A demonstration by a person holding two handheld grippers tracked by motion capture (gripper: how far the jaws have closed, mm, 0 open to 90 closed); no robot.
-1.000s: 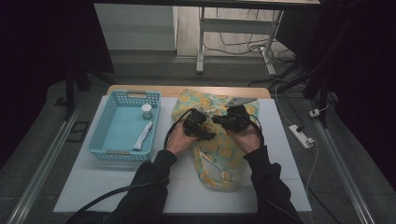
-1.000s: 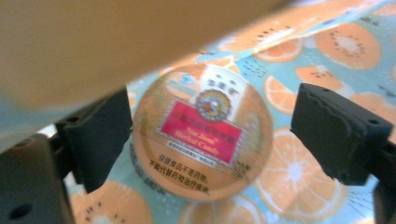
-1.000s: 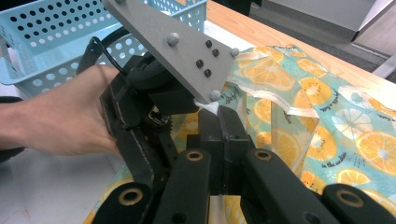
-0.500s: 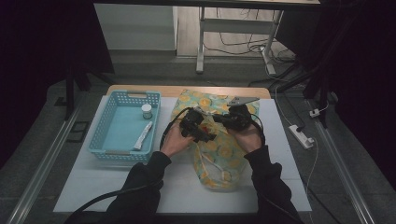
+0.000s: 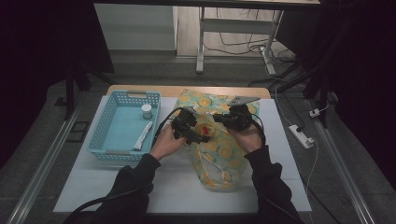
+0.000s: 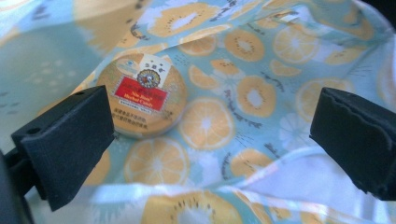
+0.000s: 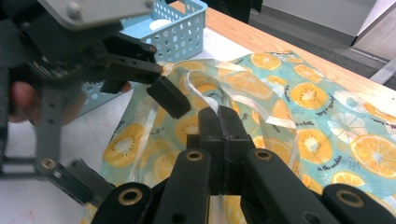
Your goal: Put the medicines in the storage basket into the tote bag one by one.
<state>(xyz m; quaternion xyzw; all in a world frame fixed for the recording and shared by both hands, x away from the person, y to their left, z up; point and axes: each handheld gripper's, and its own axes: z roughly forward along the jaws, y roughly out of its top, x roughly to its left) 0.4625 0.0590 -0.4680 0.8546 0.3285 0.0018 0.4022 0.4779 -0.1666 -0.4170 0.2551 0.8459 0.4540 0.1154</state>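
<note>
1. Round tin (image 6: 145, 100): lies inside the fruit-print bag (image 5: 219, 154).
2. My left tool (image 5: 198, 136): jaws just opened wide, nothing between them, above the tin.
3. My right tool (image 7: 218, 122): pressed together on the bag's rim.
4. Next, I judge: draw the left tool clear of the bag.

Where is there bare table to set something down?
Free: the white mat in front of the basket, and the strip right of the bag. The basket floor is mostly bare. It's crowded where both grippers meet over the bag.
</note>
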